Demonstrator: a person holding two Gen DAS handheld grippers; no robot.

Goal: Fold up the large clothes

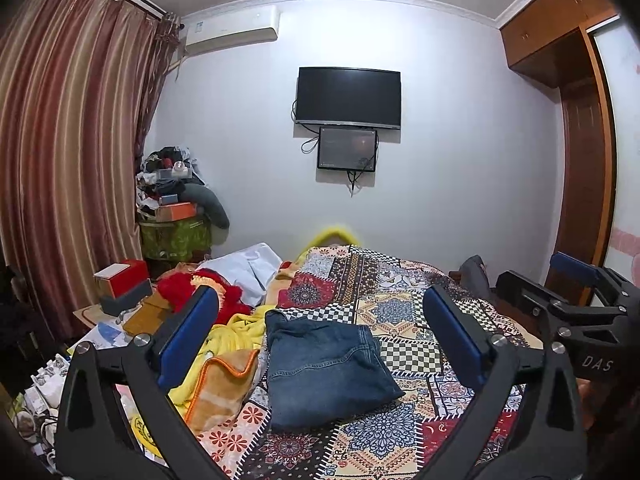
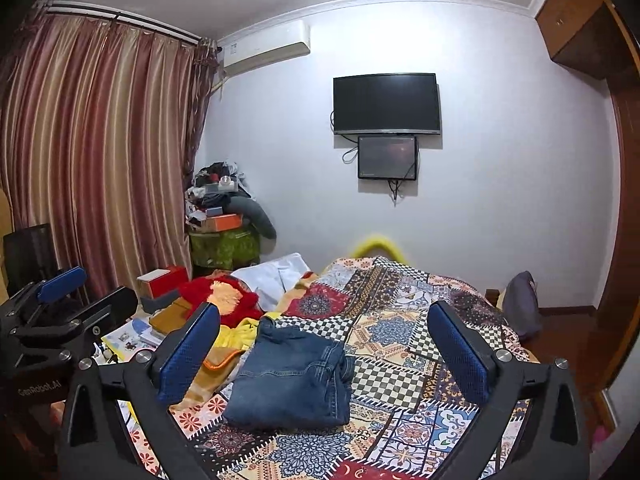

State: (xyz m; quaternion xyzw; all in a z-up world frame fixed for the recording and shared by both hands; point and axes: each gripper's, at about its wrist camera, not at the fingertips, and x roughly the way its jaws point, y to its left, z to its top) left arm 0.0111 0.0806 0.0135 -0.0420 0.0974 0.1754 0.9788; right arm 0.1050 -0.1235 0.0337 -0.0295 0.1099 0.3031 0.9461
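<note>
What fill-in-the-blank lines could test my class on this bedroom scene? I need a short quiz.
1. The folded jeans lie on the patterned ____.
2. Both the left tool and the right tool have jaws that are ____.
3. The TV hangs on the wall above a smaller ____.
4. The curtain hangs on the ____ side of the room.

Missing words: bedspread; open; screen; left

folded jeans lie on the bedspread, blankets just left, tv behind.
</note>
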